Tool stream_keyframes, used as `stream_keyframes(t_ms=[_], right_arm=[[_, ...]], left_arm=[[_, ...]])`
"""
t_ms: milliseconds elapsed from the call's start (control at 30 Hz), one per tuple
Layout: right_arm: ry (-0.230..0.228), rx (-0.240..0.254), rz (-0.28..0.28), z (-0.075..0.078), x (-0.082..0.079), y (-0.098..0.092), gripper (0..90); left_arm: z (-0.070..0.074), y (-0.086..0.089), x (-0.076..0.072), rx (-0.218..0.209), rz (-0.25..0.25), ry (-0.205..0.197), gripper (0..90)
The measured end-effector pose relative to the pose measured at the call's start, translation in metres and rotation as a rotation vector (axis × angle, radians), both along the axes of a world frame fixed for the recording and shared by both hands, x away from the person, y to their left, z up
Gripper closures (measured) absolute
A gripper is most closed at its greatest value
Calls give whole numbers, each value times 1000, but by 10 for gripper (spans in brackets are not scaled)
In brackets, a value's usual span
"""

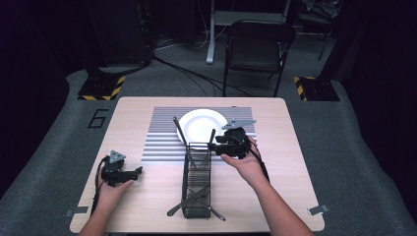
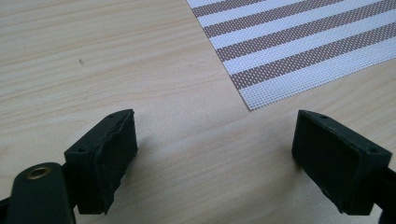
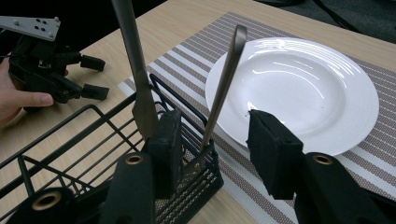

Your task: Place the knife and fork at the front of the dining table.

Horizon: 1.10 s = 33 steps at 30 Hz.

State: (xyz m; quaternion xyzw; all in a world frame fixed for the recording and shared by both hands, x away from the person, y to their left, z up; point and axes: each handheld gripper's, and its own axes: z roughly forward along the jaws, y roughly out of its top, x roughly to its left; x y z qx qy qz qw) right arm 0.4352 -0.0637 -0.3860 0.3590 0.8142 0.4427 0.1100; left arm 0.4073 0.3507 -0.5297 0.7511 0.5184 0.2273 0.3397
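Observation:
A black wire cutlery basket [image 1: 196, 182] stands on the table in front of a white plate [image 1: 201, 125]. At its far end two metal utensils stand upright: a knife-like one [image 3: 135, 65] and a slimmer handle [image 3: 226, 79]. My right gripper [image 3: 215, 144] is open, its jaws on either side of the slim handle [image 1: 212, 135], which stands close to the left jaw without both pads pressing on it. My left gripper [image 1: 139, 171] rests open low over the bare wood at the left, with nothing between its jaws [image 2: 215, 154].
A striped placemat [image 1: 157, 142] lies under the plate [image 3: 303, 88]; its corner [image 2: 299, 46] is just ahead of the left gripper. More utensils [image 1: 189, 201] lie crossed in the basket's near end. A folding chair [image 1: 258, 46] stands beyond the table.

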Motion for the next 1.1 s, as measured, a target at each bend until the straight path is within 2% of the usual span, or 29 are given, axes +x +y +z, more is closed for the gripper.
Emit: stream_keyframes(t_ms=[133,533,833,1100], right_arm=[[-5,6,5,-1,3,5,607],[-7,25,6,-3,7,11,656],[-31,34,-13,1,1,11,746],[-44,31,10,3,-5,14,772]], left_arm=[[1,0,0,3,-3,7,138],[1,0,0,4,-8,7,138],[1,0,0,3,-8,7,138],[1,0,0,4,-9,7,138]])
